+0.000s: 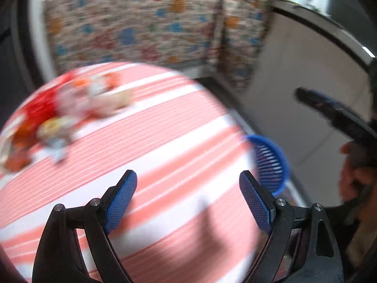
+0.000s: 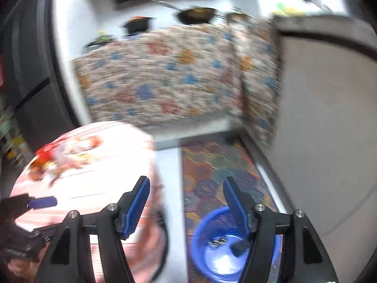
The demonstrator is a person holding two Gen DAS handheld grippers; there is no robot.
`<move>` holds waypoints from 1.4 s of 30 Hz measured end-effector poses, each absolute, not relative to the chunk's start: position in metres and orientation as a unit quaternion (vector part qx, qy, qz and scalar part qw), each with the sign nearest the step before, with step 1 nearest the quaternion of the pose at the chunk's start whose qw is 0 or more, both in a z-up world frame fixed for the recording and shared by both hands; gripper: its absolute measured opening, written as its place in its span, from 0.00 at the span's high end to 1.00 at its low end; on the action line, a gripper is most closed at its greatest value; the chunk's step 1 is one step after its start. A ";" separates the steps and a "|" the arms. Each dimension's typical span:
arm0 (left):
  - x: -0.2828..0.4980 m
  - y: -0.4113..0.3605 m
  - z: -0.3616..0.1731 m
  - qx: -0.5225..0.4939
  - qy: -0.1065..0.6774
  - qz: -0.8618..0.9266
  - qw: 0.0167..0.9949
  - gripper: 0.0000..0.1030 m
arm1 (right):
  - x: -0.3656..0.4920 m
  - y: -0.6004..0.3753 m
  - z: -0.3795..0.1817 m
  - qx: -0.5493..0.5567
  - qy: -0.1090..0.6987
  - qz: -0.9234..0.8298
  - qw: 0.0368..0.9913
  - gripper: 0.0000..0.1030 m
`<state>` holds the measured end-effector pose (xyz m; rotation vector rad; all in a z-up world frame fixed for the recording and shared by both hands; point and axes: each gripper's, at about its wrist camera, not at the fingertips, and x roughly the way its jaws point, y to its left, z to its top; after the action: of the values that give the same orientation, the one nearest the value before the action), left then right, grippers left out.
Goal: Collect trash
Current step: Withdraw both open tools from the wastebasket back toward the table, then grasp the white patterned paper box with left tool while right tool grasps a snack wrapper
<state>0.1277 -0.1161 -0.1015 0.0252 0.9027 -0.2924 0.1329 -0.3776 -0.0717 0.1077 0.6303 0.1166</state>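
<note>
A blurred pile of red, orange and pale wrappers (image 1: 59,118) lies at the far left of a round table with a pink-and-white striped cloth (image 1: 176,129). My left gripper (image 1: 188,179) hangs open over the table's near part, with nothing between its fingers. A blue plastic basket (image 1: 271,162) stands on the floor beyond the table's right edge. My right gripper (image 2: 187,184) is open and empty above the gap between the table (image 2: 106,188) and the basket (image 2: 212,247), which holds a few small dark scraps (image 2: 240,247). The wrapper pile (image 2: 66,155) shows far left.
A flowered cloth (image 1: 141,23) drapes a counter behind the table, with dark pans (image 2: 198,14) on top. A patterned rug (image 2: 212,165) lies under the basket. A grey cabinet face (image 2: 329,118) closes the right side. A hand (image 1: 353,172) holds the right gripper.
</note>
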 end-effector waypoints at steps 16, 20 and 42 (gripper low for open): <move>0.122 0.064 -0.146 -0.045 0.455 0.021 0.889 0.13 | 0.113 -0.148 -0.070 -0.062 0.320 0.188 0.927 0.36; 0.119 0.086 -0.151 -0.064 0.458 0.030 0.886 0.13 | 0.116 -0.126 -0.071 -0.082 0.316 0.188 0.926 0.36; 0.113 0.186 -0.142 -0.139 0.422 0.070 0.893 0.13 | 0.136 -0.097 -0.114 -0.083 0.370 0.214 0.900 0.36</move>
<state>0.1133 0.1862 -0.1415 -0.2883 0.8744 0.1456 0.1358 -0.0975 -0.1139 -0.1710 0.7653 0.4433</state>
